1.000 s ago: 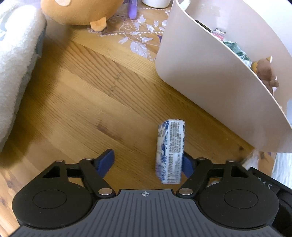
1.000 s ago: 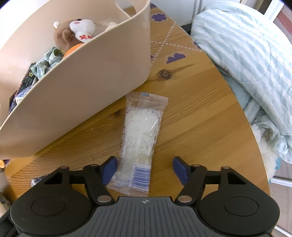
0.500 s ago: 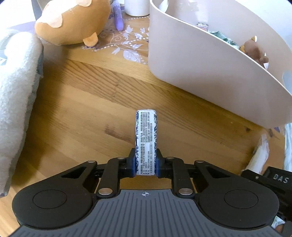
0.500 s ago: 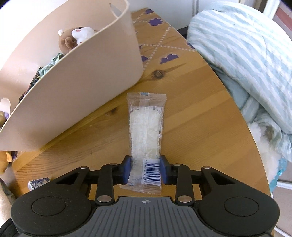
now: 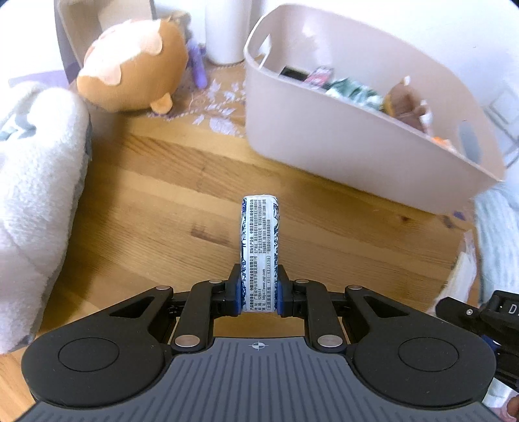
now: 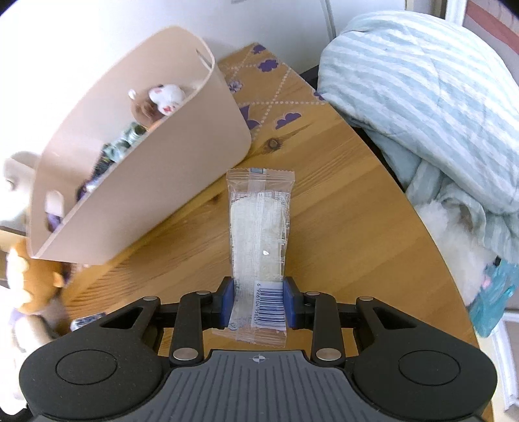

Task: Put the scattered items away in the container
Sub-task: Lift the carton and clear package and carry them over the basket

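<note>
My left gripper [image 5: 258, 296] is shut on a blue-and-white tissue pack [image 5: 259, 240] and holds it above the wooden table, short of the beige container [image 5: 356, 155]. My right gripper [image 6: 258, 303] is shut on a clear snack packet [image 6: 259, 240] with a barcode, held above the table to the right of the container [image 6: 146, 181]. The container holds a small brown plush [image 5: 405, 100], a green cloth and other small items.
An orange plush [image 5: 133, 68] and a white cylinder [image 5: 225, 29] stand at the back left. A fluffy white blanket [image 5: 35, 194] lies at the left. A striped blue blanket [image 6: 431, 107] lies over the table's right edge.
Both grippers closed, the left on the tissue pack and the right on the snack packet. Both have since risen, with the table and container now seen from higher up.
</note>
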The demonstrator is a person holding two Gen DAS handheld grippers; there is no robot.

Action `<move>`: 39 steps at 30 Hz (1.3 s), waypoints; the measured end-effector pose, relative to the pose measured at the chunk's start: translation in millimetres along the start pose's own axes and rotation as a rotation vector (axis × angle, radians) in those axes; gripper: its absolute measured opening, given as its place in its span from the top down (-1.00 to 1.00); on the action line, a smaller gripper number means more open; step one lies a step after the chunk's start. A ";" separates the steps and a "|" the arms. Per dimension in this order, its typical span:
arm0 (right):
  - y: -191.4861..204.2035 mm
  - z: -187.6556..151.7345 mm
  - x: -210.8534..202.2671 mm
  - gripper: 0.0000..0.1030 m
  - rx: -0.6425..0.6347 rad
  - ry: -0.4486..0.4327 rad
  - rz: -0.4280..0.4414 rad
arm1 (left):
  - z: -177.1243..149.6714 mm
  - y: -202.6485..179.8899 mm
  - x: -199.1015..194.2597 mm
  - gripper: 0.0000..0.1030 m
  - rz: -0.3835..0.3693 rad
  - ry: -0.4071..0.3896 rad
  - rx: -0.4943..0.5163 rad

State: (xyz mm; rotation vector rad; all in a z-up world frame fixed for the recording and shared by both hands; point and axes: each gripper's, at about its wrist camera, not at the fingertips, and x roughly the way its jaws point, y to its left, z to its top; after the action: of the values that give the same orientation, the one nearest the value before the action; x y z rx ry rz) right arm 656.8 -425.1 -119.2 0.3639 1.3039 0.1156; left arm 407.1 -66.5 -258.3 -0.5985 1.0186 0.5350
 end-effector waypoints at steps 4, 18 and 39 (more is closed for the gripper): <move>-4.6 -4.6 -25.2 0.44 0.020 -0.023 0.057 | -1.1 -6.4 -26.4 0.64 -0.037 -0.048 0.028; 8.1 2.1 -120.0 0.44 0.002 -0.173 0.211 | 15.2 -31.7 -107.5 0.64 -0.155 -0.213 0.117; 59.8 63.4 -117.8 0.44 -0.096 -0.271 0.201 | 106.4 -66.9 -88.6 0.64 -0.183 -0.322 0.215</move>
State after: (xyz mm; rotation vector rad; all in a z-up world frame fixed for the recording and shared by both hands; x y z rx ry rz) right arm 693.1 -415.3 22.5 0.4130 0.9883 0.2877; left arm 479.3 -54.0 -123.1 -0.3935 0.6965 0.3404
